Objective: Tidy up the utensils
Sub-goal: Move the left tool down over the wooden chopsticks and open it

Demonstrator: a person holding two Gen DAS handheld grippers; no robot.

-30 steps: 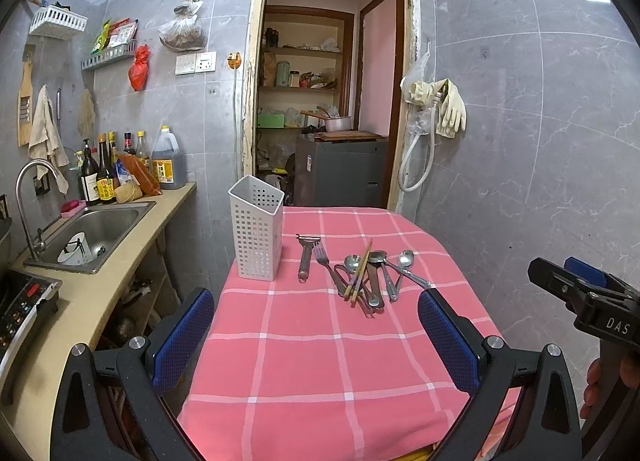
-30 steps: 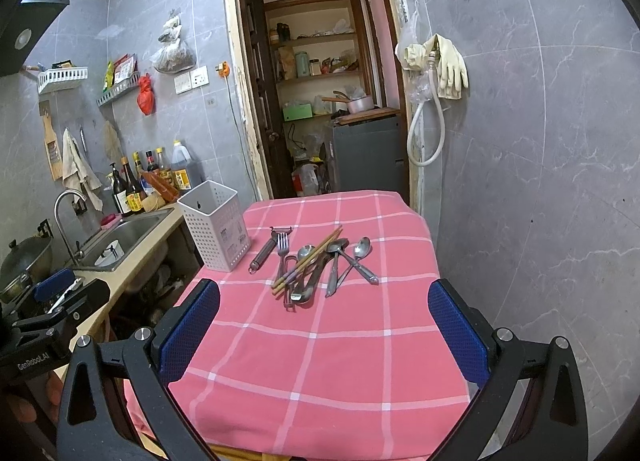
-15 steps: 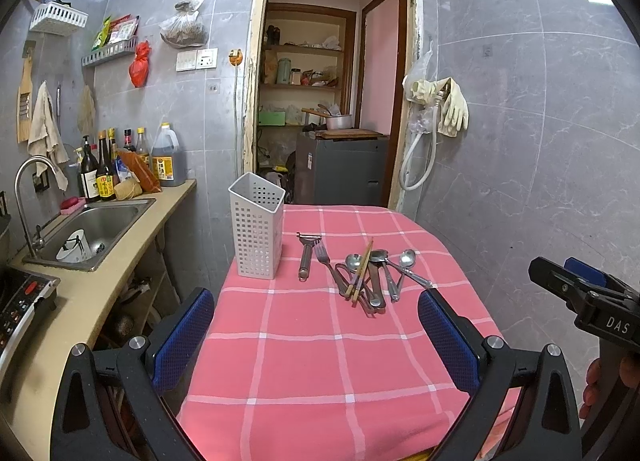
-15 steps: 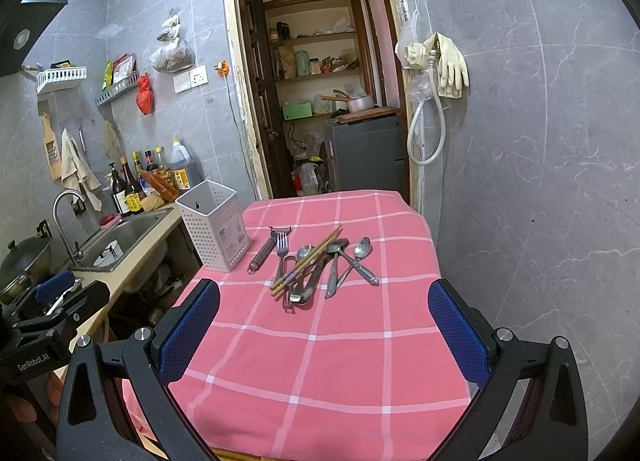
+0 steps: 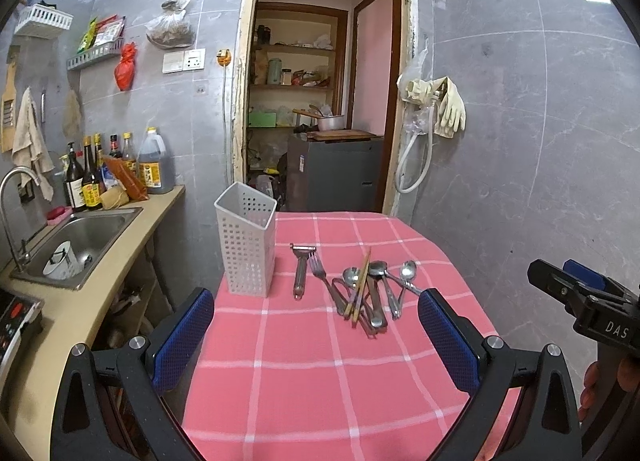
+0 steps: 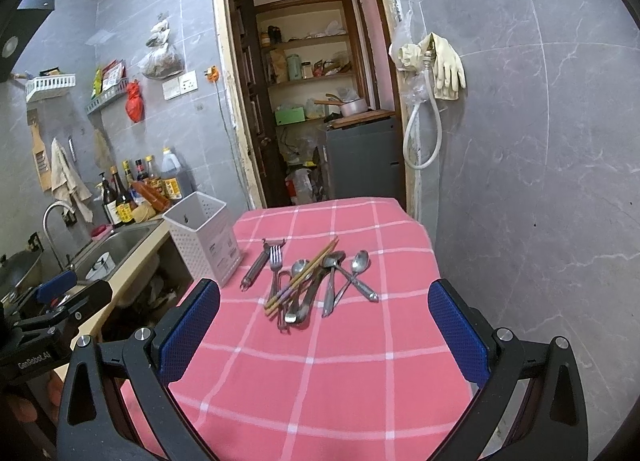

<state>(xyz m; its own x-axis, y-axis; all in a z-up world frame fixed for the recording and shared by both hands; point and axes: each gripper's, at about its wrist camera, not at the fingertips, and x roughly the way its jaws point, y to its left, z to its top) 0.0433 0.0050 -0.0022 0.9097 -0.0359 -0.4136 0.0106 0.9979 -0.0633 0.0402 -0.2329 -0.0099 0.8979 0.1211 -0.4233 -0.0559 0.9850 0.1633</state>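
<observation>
A pile of metal spoons (image 5: 376, 293) with wooden chopsticks (image 5: 362, 287), a fork (image 5: 326, 281) and a peeler (image 5: 300, 269) lies mid-table on the pink checked cloth (image 5: 304, 373). A white perforated utensil holder (image 5: 246, 239) stands upright at the table's left edge. In the right wrist view the holder (image 6: 204, 239), peeler (image 6: 260, 261), fork (image 6: 275, 269), chopsticks (image 6: 302, 273) and spoons (image 6: 332, 281) show too. My left gripper (image 5: 316, 337) and my right gripper (image 6: 324, 333) are both open and empty, held above the table's near part, short of the pile.
A counter with a steel sink (image 5: 76, 241), a tap and several bottles (image 5: 92, 181) runs along the left. An open doorway (image 5: 320, 109) with shelves is behind the table. The grey tiled wall with hanging gloves (image 5: 444, 105) is on the right.
Both views have shifted only slightly; the grippers stay open and the utensils and holder have not moved.
</observation>
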